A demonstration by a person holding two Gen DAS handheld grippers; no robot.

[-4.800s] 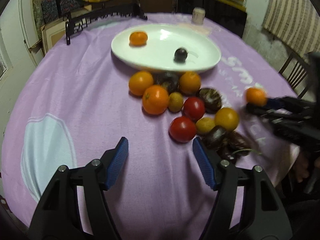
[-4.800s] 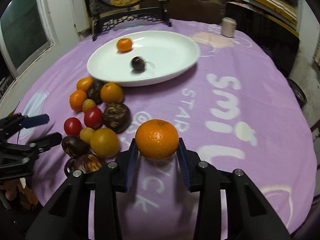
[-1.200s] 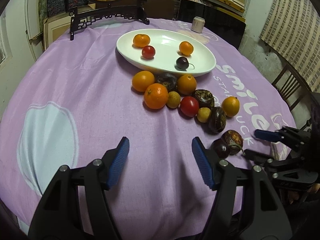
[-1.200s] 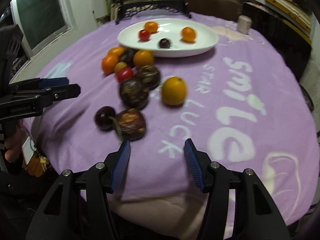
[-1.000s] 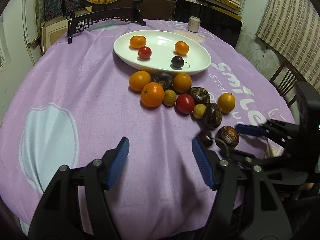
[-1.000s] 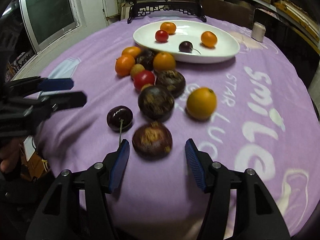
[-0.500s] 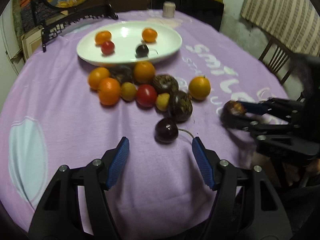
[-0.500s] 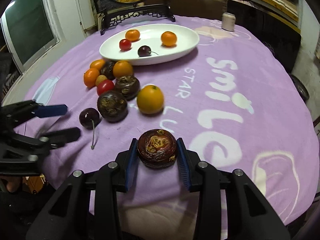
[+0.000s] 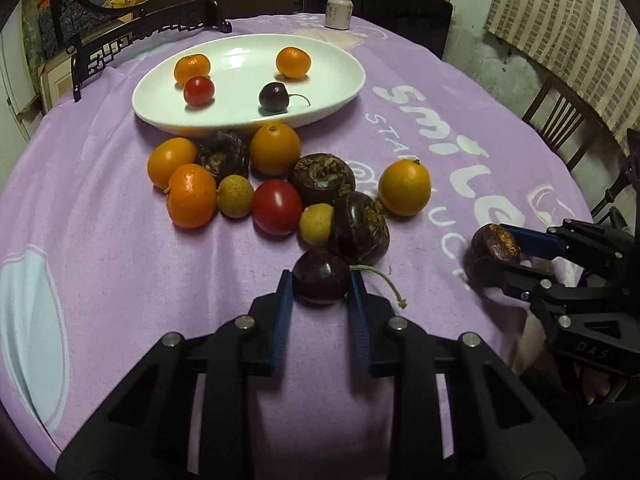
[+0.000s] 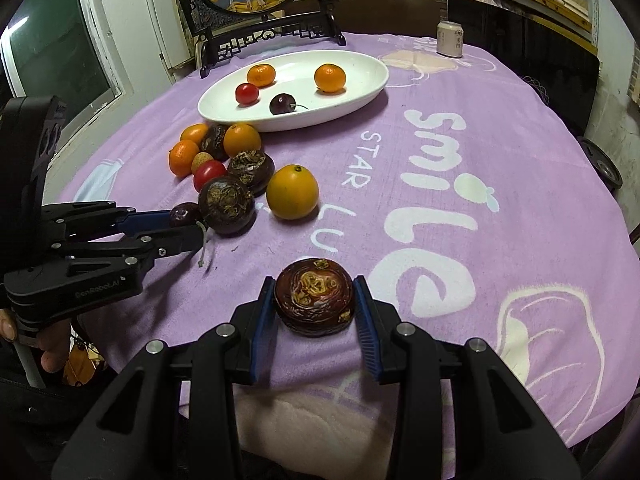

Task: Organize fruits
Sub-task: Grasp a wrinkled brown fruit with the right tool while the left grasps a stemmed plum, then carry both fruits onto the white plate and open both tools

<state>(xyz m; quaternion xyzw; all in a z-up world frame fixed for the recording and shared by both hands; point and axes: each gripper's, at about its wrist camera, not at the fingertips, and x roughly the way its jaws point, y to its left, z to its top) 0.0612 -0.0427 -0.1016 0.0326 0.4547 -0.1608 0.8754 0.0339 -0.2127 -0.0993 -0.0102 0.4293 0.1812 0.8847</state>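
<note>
My left gripper (image 9: 322, 280) is shut on a dark cherry (image 9: 321, 275) with a green stem, low over the purple cloth at the near end of the fruit pile (image 9: 276, 184). My right gripper (image 10: 314, 296) is shut on a dark brown mangosteen (image 10: 314, 297), held just above the cloth near the table's front edge; it also shows in the left wrist view (image 9: 495, 245). The white oval plate (image 9: 340, 68) at the back holds two small oranges, a red tomato and a dark cherry (image 9: 273, 97).
Oranges, mangosteens, a red tomato (image 9: 277, 207) and small yellow fruits lie loose between plate and grippers. A lone orange (image 10: 292, 192) sits to the right of the pile. A can (image 10: 449, 38) and a framed screen stand (image 10: 256, 8) are at the back. A chair (image 9: 560, 120) stands at right.
My left gripper moved forward and closed on the cherry that lay in front of it. My right gripper still holds the mangosteen and has barely moved.
</note>
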